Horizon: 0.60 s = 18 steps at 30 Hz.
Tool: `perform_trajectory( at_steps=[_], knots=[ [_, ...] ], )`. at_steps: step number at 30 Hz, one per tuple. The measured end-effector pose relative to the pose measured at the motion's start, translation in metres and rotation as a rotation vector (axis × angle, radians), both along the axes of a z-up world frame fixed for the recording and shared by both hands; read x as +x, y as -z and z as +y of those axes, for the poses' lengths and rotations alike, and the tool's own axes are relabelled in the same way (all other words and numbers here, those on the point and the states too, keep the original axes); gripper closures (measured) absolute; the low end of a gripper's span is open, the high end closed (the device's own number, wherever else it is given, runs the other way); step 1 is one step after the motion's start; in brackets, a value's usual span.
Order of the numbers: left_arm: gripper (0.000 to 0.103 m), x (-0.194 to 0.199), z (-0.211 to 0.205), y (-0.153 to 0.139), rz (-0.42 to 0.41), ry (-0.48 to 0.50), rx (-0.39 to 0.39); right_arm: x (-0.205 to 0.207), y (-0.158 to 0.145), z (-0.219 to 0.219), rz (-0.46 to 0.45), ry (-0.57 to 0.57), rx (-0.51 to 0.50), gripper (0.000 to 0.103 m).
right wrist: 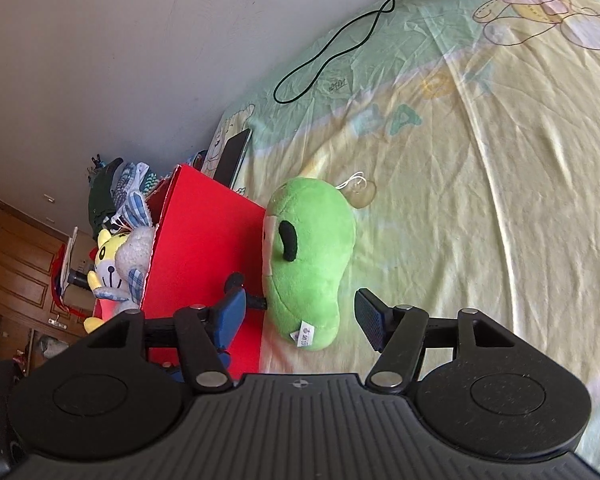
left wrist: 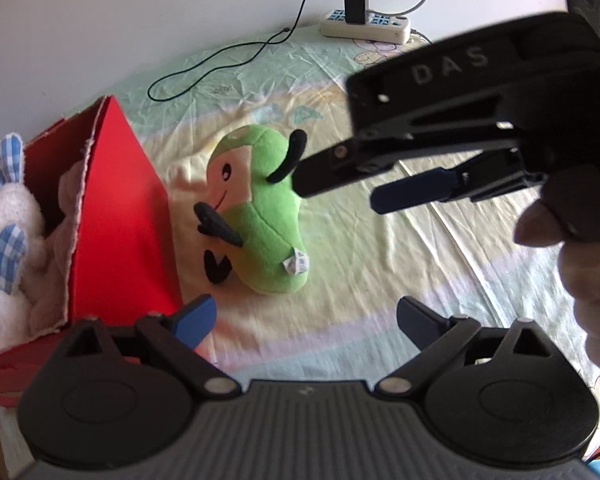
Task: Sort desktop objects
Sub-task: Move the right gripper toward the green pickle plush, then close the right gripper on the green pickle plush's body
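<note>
Blue pads tip both tools. The right gripper [right wrist: 300, 320] is spread wide and empty, its jaws standing either side of the near end of the green plush [right wrist: 312, 264], not touching it. In its own view the plush lies straight ahead, its tagged bottom end closest and just between the fingertips, its head end further out. The long axis runs away from the gripper, nearly in line with the fingers, so the jaws would close across the narrow width of the body, a good match for a pinch. The face points to the gripper's left, toward the red box [right wrist: 204, 248], which the plush lies just beside, perhaps touching. A black limb sticks out toward the box near the left pad.

The left gripper [left wrist: 306, 320] is also spread and empty. From it the plush [left wrist: 260, 212] lies ahead and slightly left, further off, with the box [left wrist: 120, 216] to the left again and white bunnies [left wrist: 8, 216] already inside. The right gripper [left wrist: 340, 188] shows there coming in from the right, its tips near the plush's upper end.

The right is the nearer, I judge, and the likely one to pick up. The plush rests on a pale printed bed sheet [right wrist: 480, 200]; beyond it lie a black cable [right wrist: 340, 48] and a power strip [left wrist: 364, 26].
</note>
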<state>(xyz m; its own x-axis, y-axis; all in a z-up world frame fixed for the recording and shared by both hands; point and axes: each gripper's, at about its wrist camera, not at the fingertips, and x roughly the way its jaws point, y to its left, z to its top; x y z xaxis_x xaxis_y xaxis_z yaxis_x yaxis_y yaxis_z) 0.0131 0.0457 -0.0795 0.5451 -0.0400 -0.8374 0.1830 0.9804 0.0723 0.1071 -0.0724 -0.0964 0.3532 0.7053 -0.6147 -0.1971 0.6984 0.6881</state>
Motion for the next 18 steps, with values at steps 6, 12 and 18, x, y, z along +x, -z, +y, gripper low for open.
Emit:
perform_trajectory(
  at_steps=[6, 12, 18],
  knots=[
    [0.007, 0.007, 0.002, 0.002, 0.012, 0.025, -0.037, 0.025, 0.015, 0.026, 0.033, -0.083, -0.005, 0.035],
    [0.013, 0.018, 0.005, 0.012, 0.062, 0.011, -0.037, 0.035, 0.031, 0.037, 0.067, -0.153, -0.021, 0.052],
    [0.008, 0.016, 0.002, 0.007, 0.050, 0.026, -0.066, 0.035, 0.037, -0.002, 0.123, -0.111, 0.086, 0.061]
  ],
)
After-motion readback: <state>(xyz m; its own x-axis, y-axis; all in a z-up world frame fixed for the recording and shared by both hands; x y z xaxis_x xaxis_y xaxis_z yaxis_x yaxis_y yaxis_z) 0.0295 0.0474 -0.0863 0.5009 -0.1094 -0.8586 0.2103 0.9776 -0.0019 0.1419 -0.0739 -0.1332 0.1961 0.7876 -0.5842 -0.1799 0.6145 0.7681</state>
